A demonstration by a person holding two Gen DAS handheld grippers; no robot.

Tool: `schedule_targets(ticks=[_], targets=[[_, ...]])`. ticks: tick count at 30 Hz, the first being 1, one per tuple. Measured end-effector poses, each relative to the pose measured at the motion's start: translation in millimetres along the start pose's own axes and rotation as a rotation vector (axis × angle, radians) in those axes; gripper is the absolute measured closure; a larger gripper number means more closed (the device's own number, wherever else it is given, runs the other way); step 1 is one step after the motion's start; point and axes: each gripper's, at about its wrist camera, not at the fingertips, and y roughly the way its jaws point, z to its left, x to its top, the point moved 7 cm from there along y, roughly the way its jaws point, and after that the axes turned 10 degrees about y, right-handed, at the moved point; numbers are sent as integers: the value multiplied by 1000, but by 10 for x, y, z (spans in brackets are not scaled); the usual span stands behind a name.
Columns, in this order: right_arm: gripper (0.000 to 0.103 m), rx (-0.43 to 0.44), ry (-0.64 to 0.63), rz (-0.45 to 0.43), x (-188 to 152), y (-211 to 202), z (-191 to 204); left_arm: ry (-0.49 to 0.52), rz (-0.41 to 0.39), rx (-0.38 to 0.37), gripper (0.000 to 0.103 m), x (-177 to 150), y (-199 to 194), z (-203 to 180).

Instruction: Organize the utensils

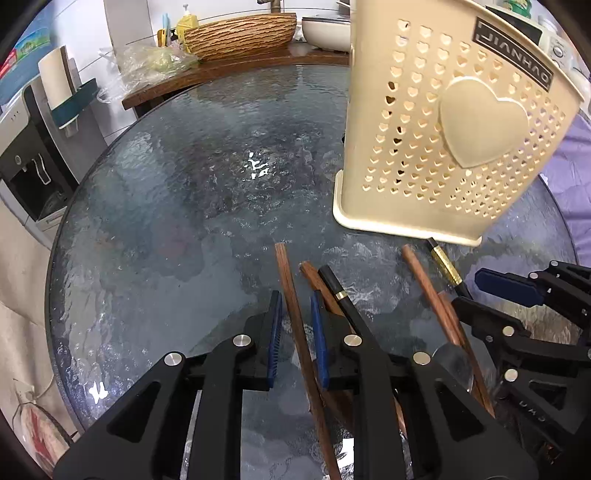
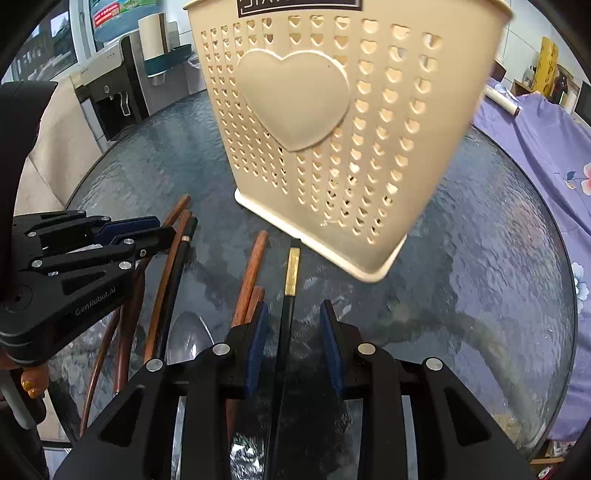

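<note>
Several wooden and black chopsticks lie on the round glass table [image 1: 166, 206] in front of a cream perforated utensil holder [image 1: 443, 140] with a heart on its side. My left gripper [image 1: 295, 306] is open, its blue pads on either side of a brown wooden chopstick [image 1: 291, 295]. My right gripper [image 2: 291, 317] is open around a black chopstick with a gold band [image 2: 290, 291]. The holder [image 2: 332, 122] stands just beyond it. The left gripper also shows at the left of the right wrist view [image 2: 140, 229]. A metal spoon bowl [image 2: 188, 339] lies among the chopsticks.
A wooden side shelf [image 1: 229, 70] behind the table carries a woven basket [image 1: 240, 35], a white pot and bottles. A water dispenser [image 1: 33, 155] stands at left. A purple floral cloth [image 2: 546, 155] lies to the right of the table.
</note>
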Motion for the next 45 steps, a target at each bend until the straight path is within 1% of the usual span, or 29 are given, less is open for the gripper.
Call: schedule_targets(ticks=[4,8,13,19,24,28,31,35,42,45], targets=[[77,1,3,0,22,29,31,-7,1,-5,88,18,19,24],[81,4,2,-1,83,80,92,-8,-1,-3,93,34,42,41],[95,12,-8,-5,95,108,158,-9,-8,3,94,47,47,31],[96,38,-2,-14,89,124,153,-21,-15,8,94,22,32,21],[96,86,22,-32,20,47,23,-44,-27,4,96,4,-6,57],[96,123,32,-79,47,-92,-31,-52,-68,-5,96,57,-156,80],[96,179,43,-131,103,-287,-47,-60,-117,-10,96,120,-356,100],[96,283,56,-213,195,-622,-73,-69,-184,-15,96,205,-638,116],[96,347,70,-292,259,-1021,-142,-75,-267,-15,96,315,-1021,138],[96,354,43,-322,272,-1149,-96,-74,-299,-14,96,341,-1175,134]])
